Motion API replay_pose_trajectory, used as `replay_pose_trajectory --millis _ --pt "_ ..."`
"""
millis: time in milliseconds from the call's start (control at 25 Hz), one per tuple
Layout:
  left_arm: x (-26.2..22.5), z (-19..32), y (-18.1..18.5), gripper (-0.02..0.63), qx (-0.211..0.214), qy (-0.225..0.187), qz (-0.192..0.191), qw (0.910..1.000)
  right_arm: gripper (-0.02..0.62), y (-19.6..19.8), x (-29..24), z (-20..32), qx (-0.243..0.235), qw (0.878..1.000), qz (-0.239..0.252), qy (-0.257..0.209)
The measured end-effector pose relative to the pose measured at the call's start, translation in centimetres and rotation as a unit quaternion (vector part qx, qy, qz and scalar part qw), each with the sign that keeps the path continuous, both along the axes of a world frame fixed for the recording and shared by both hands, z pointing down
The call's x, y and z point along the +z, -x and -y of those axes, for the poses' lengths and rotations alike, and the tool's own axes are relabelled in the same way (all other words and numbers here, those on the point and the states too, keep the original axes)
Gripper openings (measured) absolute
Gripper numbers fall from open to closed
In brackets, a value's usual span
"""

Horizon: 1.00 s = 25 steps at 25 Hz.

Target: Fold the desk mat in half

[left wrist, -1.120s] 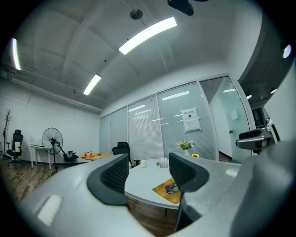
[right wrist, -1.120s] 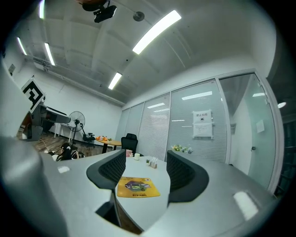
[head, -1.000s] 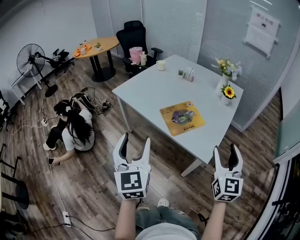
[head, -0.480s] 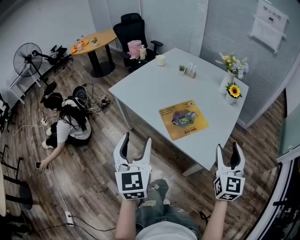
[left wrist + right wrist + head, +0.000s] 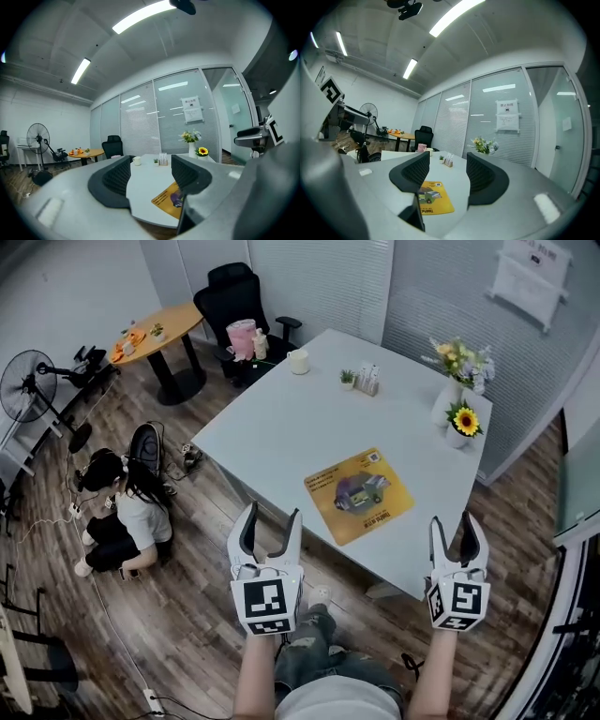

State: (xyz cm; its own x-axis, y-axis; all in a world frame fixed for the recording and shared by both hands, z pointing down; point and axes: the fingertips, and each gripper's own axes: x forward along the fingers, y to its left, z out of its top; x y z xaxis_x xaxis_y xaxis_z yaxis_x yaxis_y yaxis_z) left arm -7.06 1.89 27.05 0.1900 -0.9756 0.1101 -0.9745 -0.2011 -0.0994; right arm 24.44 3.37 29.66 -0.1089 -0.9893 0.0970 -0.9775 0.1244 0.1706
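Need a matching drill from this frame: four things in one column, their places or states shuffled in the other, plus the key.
Things:
1. desk mat
2. white mug
3. sunflower
4. fan

Places or states:
A. standing on the floor, at the left of the head view
B. at the far corner of the white table, nearest the black office chair
C. lying flat and unfolded near the table's near edge
D. near the table's right edge, beside the mixed bouquet

Pairs: 1-C, 2-B, 3-D, 4-A
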Motion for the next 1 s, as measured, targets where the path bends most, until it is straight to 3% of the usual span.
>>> replay_pose_trajectory --millis 480,1000 --pt "0.7 12.8 -0.3 0.259 0.051 0.008 -0.003 0.9987 0.268 0.4 0.1 10.0 0.035 0.999 -0.028 0.014" --pt "4.8 18.1 -0.5 0.259 0.077 0.05 0.004 0.9958 0.252 0.2 3.5 14.8 0.031 0.996 -0.054 0.065"
